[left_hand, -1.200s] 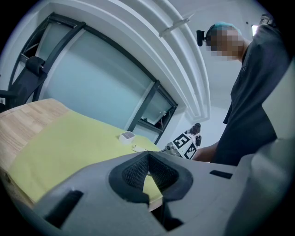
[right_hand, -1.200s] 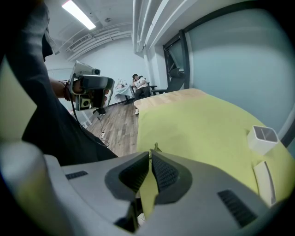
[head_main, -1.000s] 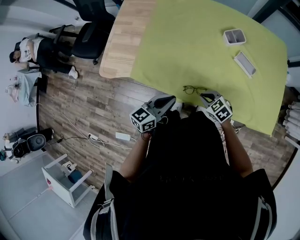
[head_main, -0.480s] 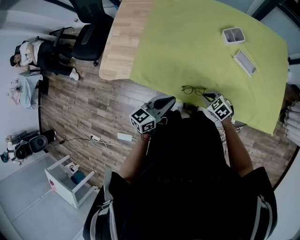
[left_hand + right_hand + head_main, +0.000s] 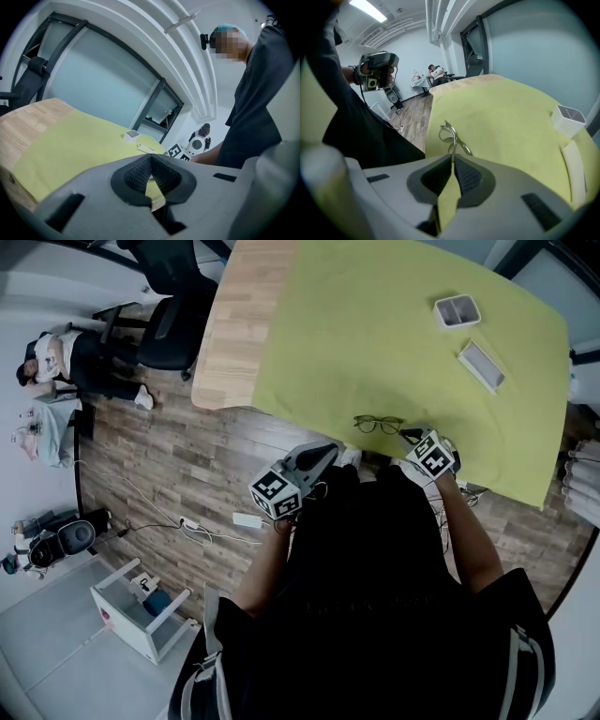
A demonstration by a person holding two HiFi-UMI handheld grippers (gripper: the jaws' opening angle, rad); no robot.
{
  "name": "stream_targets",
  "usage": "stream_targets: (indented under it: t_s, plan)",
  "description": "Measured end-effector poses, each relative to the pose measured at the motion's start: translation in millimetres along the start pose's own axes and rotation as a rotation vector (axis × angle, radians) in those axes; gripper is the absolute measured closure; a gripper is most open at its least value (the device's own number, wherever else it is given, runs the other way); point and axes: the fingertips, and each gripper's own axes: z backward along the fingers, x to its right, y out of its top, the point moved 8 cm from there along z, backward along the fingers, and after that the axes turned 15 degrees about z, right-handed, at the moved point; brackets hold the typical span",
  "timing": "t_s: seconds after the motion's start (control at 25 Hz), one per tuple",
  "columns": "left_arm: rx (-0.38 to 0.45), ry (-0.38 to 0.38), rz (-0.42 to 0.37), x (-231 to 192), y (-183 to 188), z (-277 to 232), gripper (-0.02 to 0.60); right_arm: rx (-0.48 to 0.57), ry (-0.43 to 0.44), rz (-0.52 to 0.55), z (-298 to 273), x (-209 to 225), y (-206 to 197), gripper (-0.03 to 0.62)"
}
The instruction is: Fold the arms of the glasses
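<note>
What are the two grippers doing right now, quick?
Left gripper: closed, holding nothing.
Right gripper: closed on an arm of the glasses.

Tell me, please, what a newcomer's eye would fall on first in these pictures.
The yellow-green cloth covering most of the wooden table dominates the head view. Near its close edge lie the glasses, one arm unfolded toward the right gripper, whose jaws are closed on that arm's tip. The left gripper hangs shut and empty just short of the table's edge.
</note>
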Motion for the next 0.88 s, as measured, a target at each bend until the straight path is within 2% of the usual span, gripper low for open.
stream_targets:
  t_s: [0.88]
  plan:
    - [0.005, 0.034, 0.015, 2, -7, 12, 0.565, -0.07, 0.021, -0.014, -30, 4, -12, 0.554]
